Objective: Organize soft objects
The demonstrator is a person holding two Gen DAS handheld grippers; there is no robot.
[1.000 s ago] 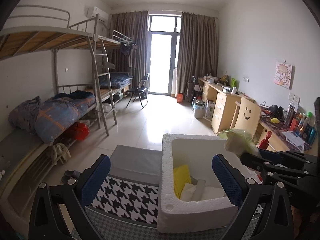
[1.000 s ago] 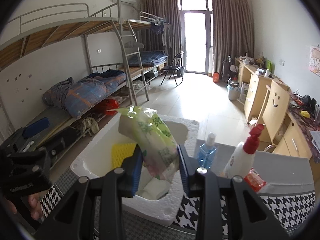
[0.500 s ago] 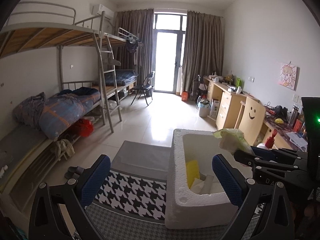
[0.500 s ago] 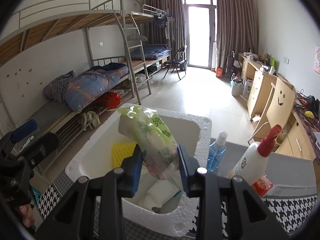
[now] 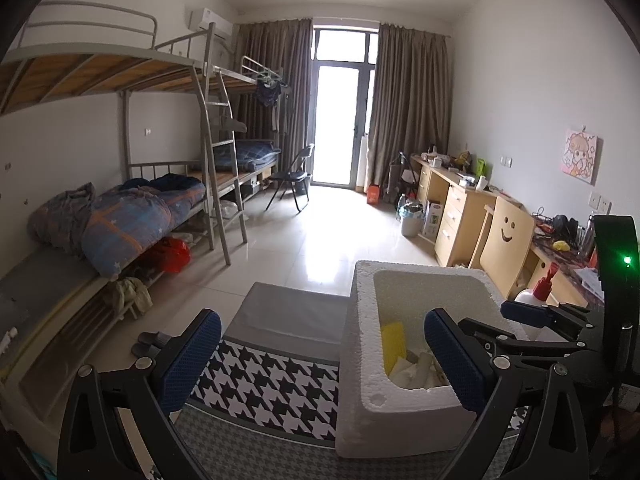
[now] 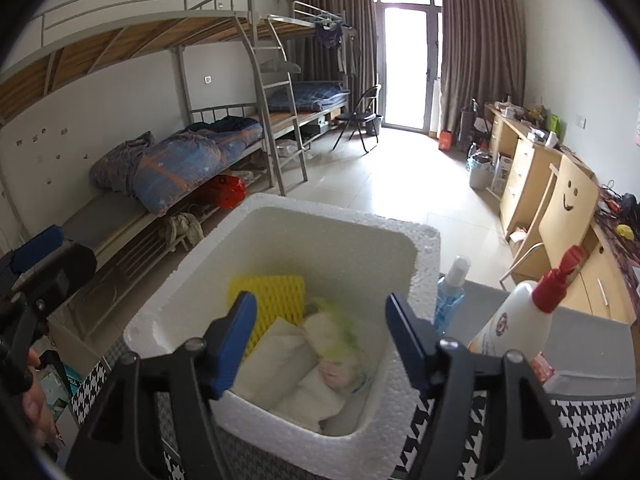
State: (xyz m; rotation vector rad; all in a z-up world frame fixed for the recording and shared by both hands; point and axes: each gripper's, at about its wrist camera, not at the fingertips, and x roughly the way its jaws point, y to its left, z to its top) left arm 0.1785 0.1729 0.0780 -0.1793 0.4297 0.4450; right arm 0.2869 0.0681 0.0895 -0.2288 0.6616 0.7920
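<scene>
A white foam box (image 6: 424, 256) (image 5: 362, 360) stands on the houndstooth table cover (image 5: 260, 384). Inside lie a yellow mesh sponge (image 6: 268, 300) (image 5: 393, 340), folded white cloths (image 6: 280, 356) and a green-and-white soft packet (image 6: 340, 352), blurred, among them. My right gripper (image 6: 320, 340) is open and empty just above the box; it also shows in the left wrist view (image 5: 528, 316). My left gripper (image 5: 320, 360) is open and empty, to the left of the box, its right finger in front of the box.
A blue spray bottle (image 6: 452, 292) and a white bottle with a red cap (image 6: 520, 320) stand right of the box. Bunk beds (image 5: 120, 216) line the left wall, desks and a smiley chair (image 5: 508, 236) the right. A grey pad (image 5: 288, 312) lies beyond the cover.
My right gripper opened and let go of the green-and-white packet, which dropped into the foam box. The left gripper drew back to the left, still open.
</scene>
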